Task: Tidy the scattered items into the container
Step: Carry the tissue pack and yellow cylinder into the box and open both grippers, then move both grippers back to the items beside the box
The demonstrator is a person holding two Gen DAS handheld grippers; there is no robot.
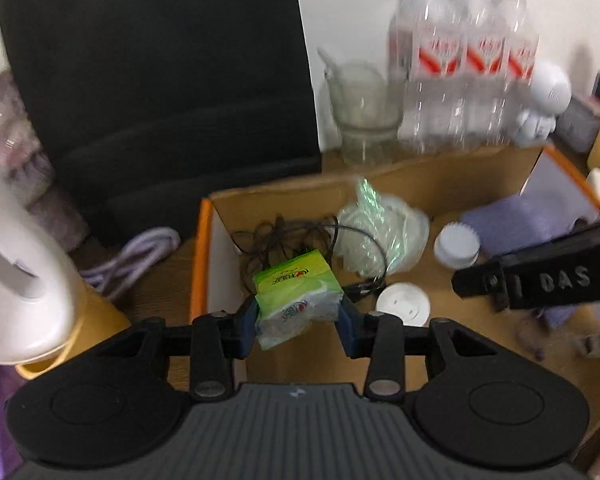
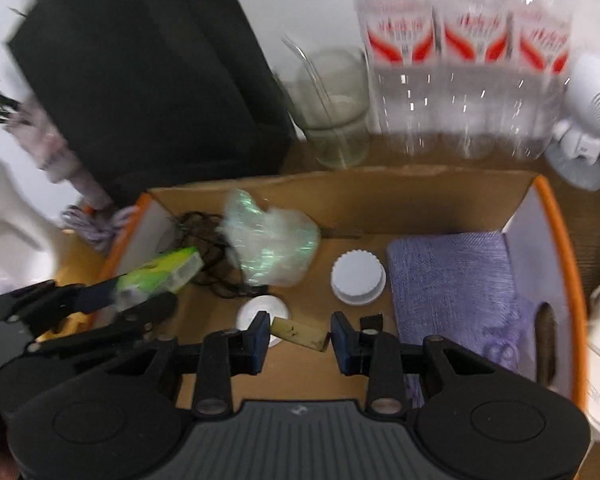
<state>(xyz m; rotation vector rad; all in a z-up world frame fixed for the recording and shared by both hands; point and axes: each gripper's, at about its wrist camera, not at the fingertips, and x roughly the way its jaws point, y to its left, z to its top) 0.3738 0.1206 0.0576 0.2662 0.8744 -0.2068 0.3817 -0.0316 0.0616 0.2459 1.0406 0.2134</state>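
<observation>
A green tissue packet [image 1: 298, 300] is clamped between the left gripper's [image 1: 299, 322] fingers, over the left end of an open cardboard box [image 2: 380, 190] on the bench. The right gripper [image 2: 300, 338] pinches a small cork-like stick [image 2: 300, 333] endwise over the box floor. Inside lie tangled black cable [image 1: 284, 236], a crinkled plastic bag [image 2: 270, 246], two white caps [image 2: 358, 278] and a purple cloth [image 2: 452, 280].

left gripper [image 1: 299, 320] clamped on green tissue pack [image 1: 296, 296] above cardboard box [image 1: 420, 184], black cable tangle [image 1: 284, 236] just ahead, white lid [image 1: 403, 309] beside right finger, right gripper [image 1: 540, 280] off right
</observation>
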